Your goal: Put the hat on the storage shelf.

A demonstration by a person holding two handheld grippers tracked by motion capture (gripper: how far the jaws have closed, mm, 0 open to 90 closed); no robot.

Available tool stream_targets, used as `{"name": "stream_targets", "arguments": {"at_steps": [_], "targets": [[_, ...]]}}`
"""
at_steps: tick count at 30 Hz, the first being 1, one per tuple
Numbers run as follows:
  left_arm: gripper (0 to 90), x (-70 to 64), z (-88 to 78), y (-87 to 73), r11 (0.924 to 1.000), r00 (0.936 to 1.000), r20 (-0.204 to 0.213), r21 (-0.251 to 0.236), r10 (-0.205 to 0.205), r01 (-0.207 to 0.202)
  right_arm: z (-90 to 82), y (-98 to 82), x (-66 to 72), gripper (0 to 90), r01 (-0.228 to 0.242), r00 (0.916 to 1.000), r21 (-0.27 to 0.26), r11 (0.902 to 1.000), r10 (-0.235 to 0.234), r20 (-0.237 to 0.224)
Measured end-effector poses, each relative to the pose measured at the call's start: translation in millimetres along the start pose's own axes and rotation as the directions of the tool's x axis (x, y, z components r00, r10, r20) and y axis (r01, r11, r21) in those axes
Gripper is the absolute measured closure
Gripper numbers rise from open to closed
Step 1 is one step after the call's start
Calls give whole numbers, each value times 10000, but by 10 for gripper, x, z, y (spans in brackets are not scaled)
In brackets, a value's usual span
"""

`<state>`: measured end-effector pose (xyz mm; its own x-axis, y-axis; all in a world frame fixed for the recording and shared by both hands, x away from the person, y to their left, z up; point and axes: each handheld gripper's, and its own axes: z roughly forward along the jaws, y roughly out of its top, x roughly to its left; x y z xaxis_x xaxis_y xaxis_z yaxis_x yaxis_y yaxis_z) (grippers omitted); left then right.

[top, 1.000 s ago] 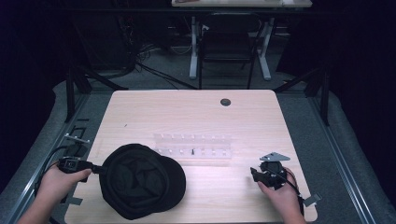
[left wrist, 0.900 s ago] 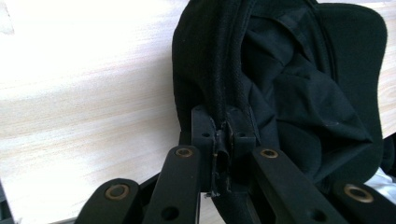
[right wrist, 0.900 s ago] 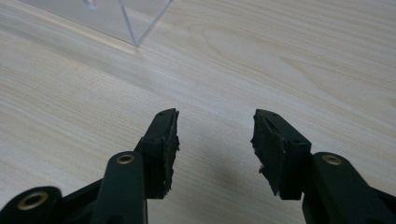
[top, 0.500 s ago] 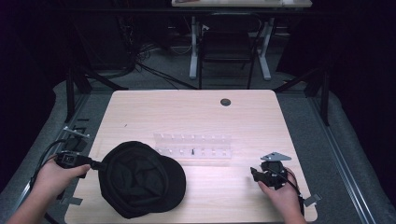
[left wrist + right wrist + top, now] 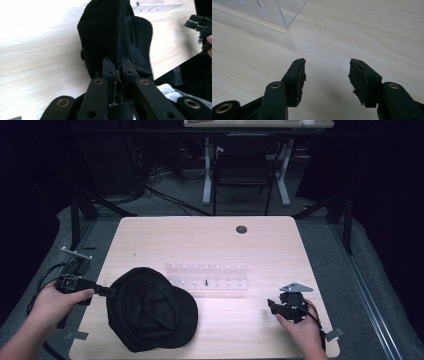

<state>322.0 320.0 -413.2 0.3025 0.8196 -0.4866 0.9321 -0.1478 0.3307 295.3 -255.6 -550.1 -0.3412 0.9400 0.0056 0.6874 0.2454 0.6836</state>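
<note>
At table's left front: left gripper (image 5: 102, 290) clamped tight on black cap (image 5: 150, 309) edge, cap resting on wooden table (image 5: 210, 240). Right gripper (image 5: 327, 75) low over bare wood at right front, jaws wide, just been opening, nothing between. Clear acrylic rack (image 5: 207, 276) mid-table.

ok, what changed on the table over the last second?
The left gripper, shut on the edge of the black cap, has lifted that side, so the cap stands more tilted off the table. The right gripper has just been opening its jaws, with nothing between them, and its hand kept its place near the right edge. The clear rack and the dark round spot stayed put.
</note>
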Motion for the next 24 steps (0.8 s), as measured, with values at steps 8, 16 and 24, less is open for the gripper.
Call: {"name": "stream_targets", "arguments": {"at_steps": [8, 16, 24], "targets": [[855, -232, -145, 79, 9993, 9985, 480, -275, 257, -244, 0, 1, 0, 463, -26, 10000, -33, 10000, 26, -12], [856, -391, -218, 137, 9987, 9977, 496, -245, 456, -445, 1, -1, -8, 463, -37, 10000, 7, 10000, 37, -40], [857, -573, -390, 206, 9950, 9942, 659, -577, 850, -812, -3, 3, -7, 455, -102, 9999, -37, 9999, 102, -113]]}}
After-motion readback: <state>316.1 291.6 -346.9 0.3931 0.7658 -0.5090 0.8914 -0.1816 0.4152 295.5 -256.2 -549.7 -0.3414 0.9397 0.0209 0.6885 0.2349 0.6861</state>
